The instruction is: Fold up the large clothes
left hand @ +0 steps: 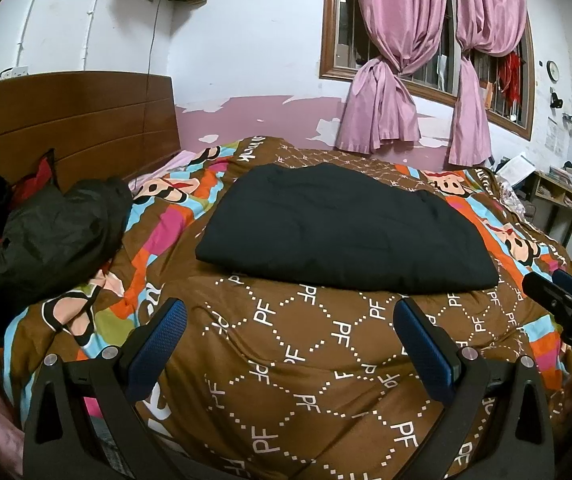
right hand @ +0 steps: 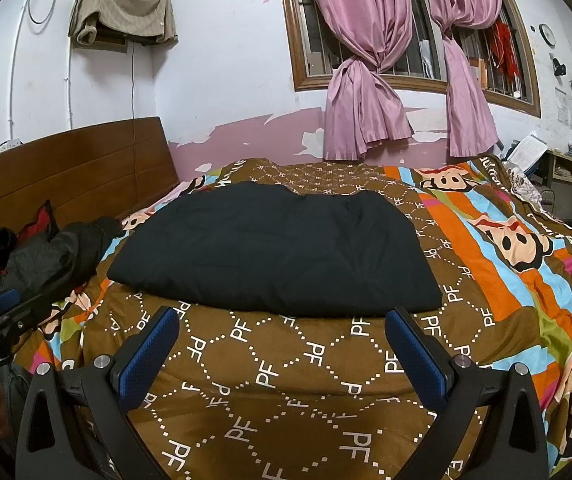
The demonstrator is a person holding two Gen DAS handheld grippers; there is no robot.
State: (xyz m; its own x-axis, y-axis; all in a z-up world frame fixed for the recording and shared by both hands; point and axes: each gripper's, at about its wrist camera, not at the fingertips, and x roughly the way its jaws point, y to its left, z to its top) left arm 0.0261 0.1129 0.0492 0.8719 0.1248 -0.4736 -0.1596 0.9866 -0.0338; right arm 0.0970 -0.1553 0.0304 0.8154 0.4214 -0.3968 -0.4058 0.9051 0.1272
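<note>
A black garment (left hand: 346, 224) lies folded into a flat rectangle on the brown patterned bedspread (left hand: 306, 360); it also shows in the right wrist view (right hand: 274, 248). My left gripper (left hand: 290, 312) is open and empty, held a little in front of the garment's near edge. My right gripper (right hand: 282, 320) is open and empty, also just short of the near edge. The right gripper shows at the right edge of the left wrist view (left hand: 558, 296), and the left gripper at the left edge of the right wrist view (right hand: 2, 308).
A crumpled dark jacket (left hand: 50, 232) with red cloth lies at the left by the wooden headboard (left hand: 70, 120). Pink curtains (left hand: 398, 80) hang at the far window. A shelf unit (left hand: 558, 196) stands at the far right.
</note>
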